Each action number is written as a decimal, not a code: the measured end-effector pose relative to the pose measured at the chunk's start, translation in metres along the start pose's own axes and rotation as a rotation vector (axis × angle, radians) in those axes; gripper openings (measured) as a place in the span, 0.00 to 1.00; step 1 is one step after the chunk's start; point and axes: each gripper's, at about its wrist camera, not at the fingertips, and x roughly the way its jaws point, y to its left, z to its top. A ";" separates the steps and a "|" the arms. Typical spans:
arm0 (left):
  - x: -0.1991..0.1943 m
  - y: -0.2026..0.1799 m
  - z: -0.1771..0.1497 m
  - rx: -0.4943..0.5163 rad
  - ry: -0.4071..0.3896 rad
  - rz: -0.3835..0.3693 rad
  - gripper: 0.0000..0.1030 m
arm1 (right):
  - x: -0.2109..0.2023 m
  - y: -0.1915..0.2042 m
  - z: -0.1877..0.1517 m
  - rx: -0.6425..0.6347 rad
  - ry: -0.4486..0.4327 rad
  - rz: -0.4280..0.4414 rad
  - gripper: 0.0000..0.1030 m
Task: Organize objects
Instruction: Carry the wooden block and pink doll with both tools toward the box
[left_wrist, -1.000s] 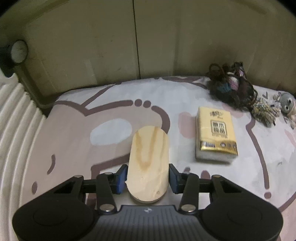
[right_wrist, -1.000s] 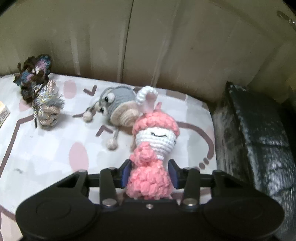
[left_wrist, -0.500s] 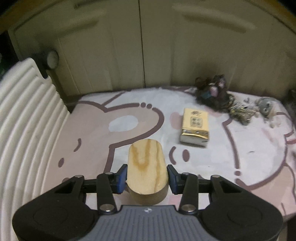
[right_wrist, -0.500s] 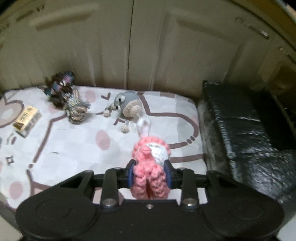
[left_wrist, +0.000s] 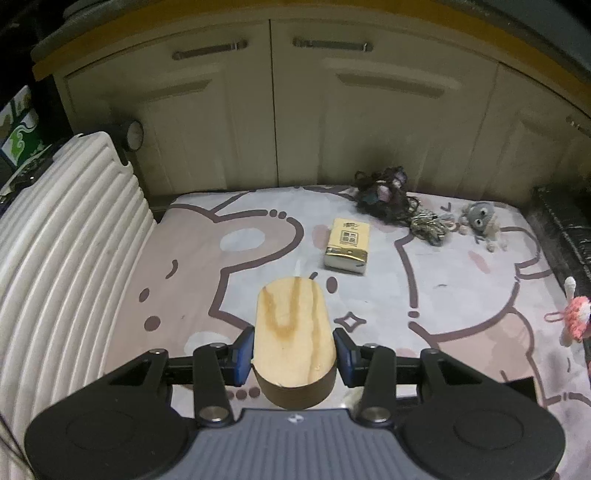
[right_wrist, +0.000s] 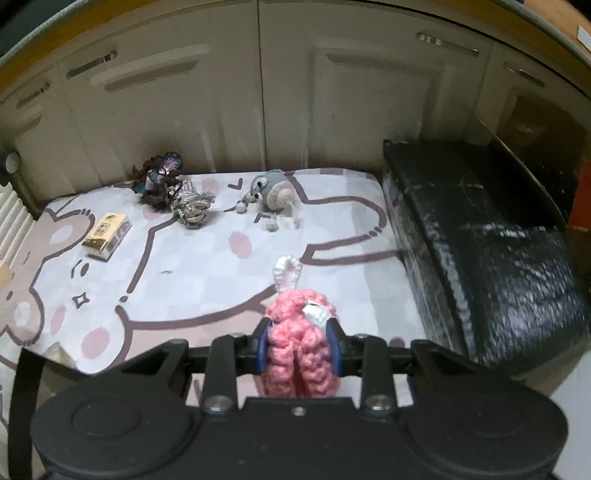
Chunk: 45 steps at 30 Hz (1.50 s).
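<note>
My left gripper is shut on a pale wooden oval box and holds it in the air above the cartoon-print mat. Over the mat's right part, my right gripper is shut on a pink crochet doll whose white ears point away from me. The same pink crochet doll shows at the right edge of the left wrist view. A yellow tissue pack, a dark yarn toy, a rope bundle and a grey crochet toy lie on the mat's far half.
A white ribbed suitcase borders the mat on the left. A black glossy case stands along its right edge. Cream cabinet doors close off the back.
Both grippers have risen and pulled back from the mat, carrying the wooden box and the pink doll. The right jaws have squeezed in tighter on the doll.
</note>
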 end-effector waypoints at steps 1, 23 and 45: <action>-0.005 -0.001 -0.001 -0.002 0.000 0.000 0.44 | -0.004 0.000 -0.003 0.009 -0.001 0.000 0.31; -0.098 -0.031 -0.026 -0.040 -0.056 -0.085 0.44 | -0.122 0.030 -0.031 0.185 -0.156 0.114 0.31; -0.082 -0.053 -0.076 -0.063 0.006 -0.150 0.44 | -0.125 0.096 -0.061 0.110 -0.096 0.241 0.31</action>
